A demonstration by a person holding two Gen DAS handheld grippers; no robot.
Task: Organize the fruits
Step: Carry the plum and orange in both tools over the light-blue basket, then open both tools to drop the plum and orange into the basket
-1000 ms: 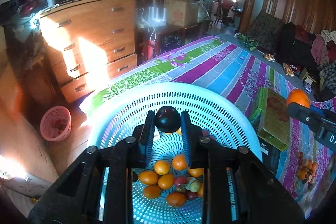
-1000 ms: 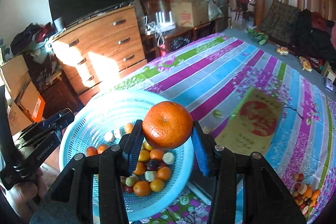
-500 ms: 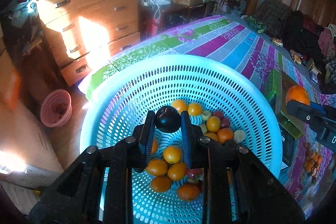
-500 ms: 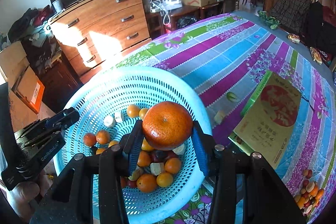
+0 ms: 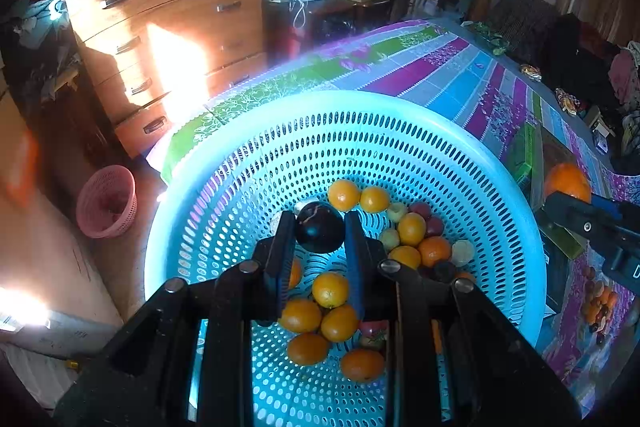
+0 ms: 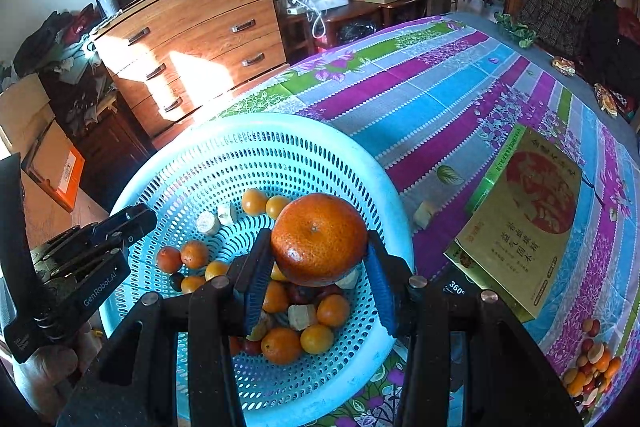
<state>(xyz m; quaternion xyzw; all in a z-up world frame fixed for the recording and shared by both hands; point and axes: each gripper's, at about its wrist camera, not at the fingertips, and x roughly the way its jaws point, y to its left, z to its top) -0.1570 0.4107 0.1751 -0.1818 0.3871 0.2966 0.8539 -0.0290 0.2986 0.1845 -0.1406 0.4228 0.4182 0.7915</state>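
The left gripper (image 5: 320,239) is clamped narrow on one small dark round fruit (image 5: 320,233), pads pressing its two sides, and it hangs over the inside of the blue basket (image 5: 400,131), judging by the perforated floor showing straight below it. The right gripper (image 6: 318,259) holds one large orange (image 6: 319,239) between its blue pads, jaws set wider to fit it, and that orange also sits above the basket's bowl. Both fruits look held over the basket so that letting go would drop them among the rest; that is a judgement from how they hang, not something shown.

In the basket, the left view shows roughly ten small oranges (image 5: 330,289) in two loose clusters, plus a few reddish and pale pieces (image 5: 462,253) on the right side; the grippers hide part of the floor, so the count is not exact. The right view adds two pale cut-looking chunks (image 6: 208,223) near the far wall of the bowl.

Beyond the basket, on the striped tablecloth (image 6: 440,95), one pale chunk (image 6: 424,214) lies just beside the rim, still outside. One flat yellow-green box (image 6: 520,227) lies further right. At its near corner a small heap of mixed fruit (image 6: 592,367) waits on the cloth, too small to count. Furthest back stands one wooden chest of drawers (image 6: 192,39), and one pink basket (image 5: 106,201) sits on the floor
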